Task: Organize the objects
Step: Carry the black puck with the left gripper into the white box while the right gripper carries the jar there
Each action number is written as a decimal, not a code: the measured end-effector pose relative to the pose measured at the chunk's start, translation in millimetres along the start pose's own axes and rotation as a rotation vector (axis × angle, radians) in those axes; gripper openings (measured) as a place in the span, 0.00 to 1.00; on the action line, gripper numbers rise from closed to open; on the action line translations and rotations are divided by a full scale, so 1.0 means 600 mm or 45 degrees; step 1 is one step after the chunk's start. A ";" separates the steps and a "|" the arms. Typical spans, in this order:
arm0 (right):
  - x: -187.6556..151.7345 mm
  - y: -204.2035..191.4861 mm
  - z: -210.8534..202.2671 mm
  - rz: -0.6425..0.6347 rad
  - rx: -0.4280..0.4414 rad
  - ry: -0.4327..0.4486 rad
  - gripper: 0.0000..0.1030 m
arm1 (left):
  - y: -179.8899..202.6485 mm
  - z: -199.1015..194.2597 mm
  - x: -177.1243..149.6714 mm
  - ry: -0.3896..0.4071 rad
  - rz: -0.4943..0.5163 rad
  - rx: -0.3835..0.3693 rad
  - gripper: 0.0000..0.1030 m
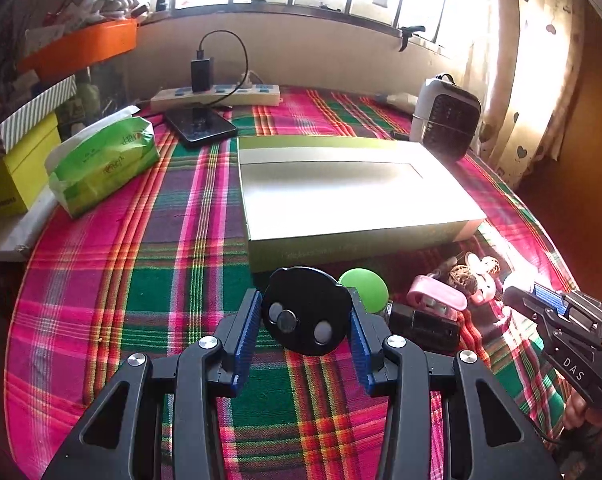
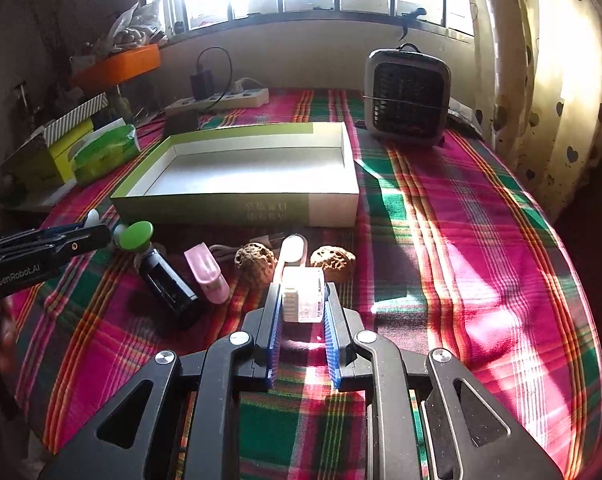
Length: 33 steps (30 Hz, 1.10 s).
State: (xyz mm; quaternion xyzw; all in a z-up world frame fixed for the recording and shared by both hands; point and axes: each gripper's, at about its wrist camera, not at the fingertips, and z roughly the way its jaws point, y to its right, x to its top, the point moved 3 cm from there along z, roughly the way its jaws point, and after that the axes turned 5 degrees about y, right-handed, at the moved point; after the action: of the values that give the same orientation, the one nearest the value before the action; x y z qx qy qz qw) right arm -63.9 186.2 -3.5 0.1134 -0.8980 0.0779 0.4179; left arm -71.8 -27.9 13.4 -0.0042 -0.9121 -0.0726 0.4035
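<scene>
Covering the tabletop (image 2: pixel 481 240) is a plaid cloth; on it, toward the far edge, sits one open shallow box (image 2: pixel 245 168), empty inside. One small heater (image 2: pixel 407 98) stands at the far right corner, and one power strip (image 1: pixel 217 95) and one phone (image 1: pixel 201 124) lie along the far edge. One green tissue pack (image 1: pixel 101 160) rests by the left edge. Between the box and the near edge lie two walnuts (image 2: pixel 255 261), one black bottle (image 2: pixel 169 286), one pink clip (image 2: pixel 207 272) and one green-capped piece (image 2: pixel 135 234). The left tongs (image 1: pixel 307 314) are closed on a black disc (image 1: pixel 307 312). The right tongs (image 2: pixel 303 300) pinch a small clear case (image 2: pixel 303 294).
</scene>
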 end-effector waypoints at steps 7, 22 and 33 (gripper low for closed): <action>0.031 0.000 0.001 -0.030 0.020 0.033 0.19 | 0.011 0.007 0.025 0.011 0.009 -0.026 0.38; 0.122 0.008 0.070 -0.088 0.052 0.028 0.19 | 0.015 0.074 0.100 0.003 0.012 -0.019 0.38; 0.170 0.014 0.151 -0.118 0.053 -0.037 0.19 | 0.012 0.135 0.140 -0.038 0.021 -0.007 0.38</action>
State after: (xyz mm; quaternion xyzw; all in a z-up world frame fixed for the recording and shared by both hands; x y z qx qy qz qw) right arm -196.5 158.6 16.7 0.1645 -0.8960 0.0753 0.4054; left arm -187.5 -14.3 22.2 -0.0140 -0.9177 -0.0717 0.3905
